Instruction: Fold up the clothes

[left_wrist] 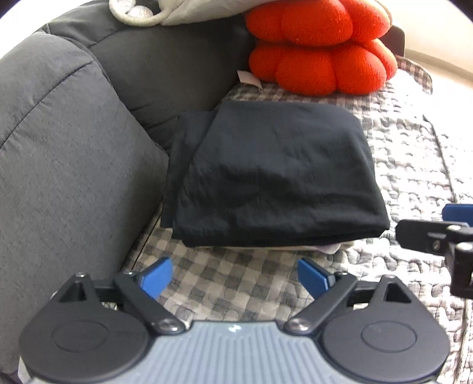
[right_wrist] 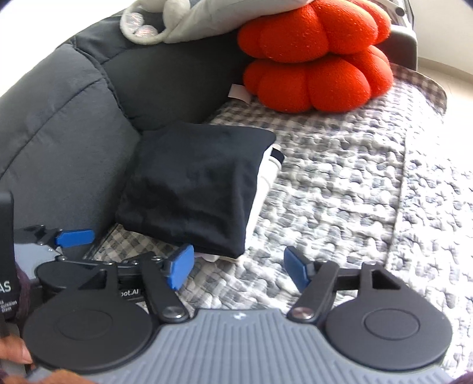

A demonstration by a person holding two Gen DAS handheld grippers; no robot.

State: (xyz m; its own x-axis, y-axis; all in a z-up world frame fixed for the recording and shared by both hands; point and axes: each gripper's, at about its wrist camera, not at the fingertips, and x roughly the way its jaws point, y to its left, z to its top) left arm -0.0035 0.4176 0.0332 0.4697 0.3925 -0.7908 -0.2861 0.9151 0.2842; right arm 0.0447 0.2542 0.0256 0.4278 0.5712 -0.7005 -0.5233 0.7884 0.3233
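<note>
**Folded black garment released on the sofa seat**

The black garment (left_wrist: 275, 174) lies folded into a compact rectangle on the checked quilt (left_wrist: 236, 283), at about 12 o'clock from the left gripper (left_wrist: 235, 277) and 11 o'clock from the right gripper (right_wrist: 238, 267). A pale garment (right_wrist: 266, 180) shows under its right edge, so it appears to sit on top of a small stack.

Both grippers stand just short of the stack's near edge. The left one's jaws are spread wide and the right one's somewhat less; neither has anything between its blue pads.

This reads as the end of a fold: the piece is placed and let go. The next move probably calls for drawing both hands back without catching the near edge, then finding another item.

The grey back cushion (left_wrist: 59, 165) presses against the stack at 9 o'clock. An orange lobed cushion (left_wrist: 319, 44) sits beyond at 12 o'clock, well apart, with a light grey cloth (right_wrist: 207, 20) heaped beside it.
</note>
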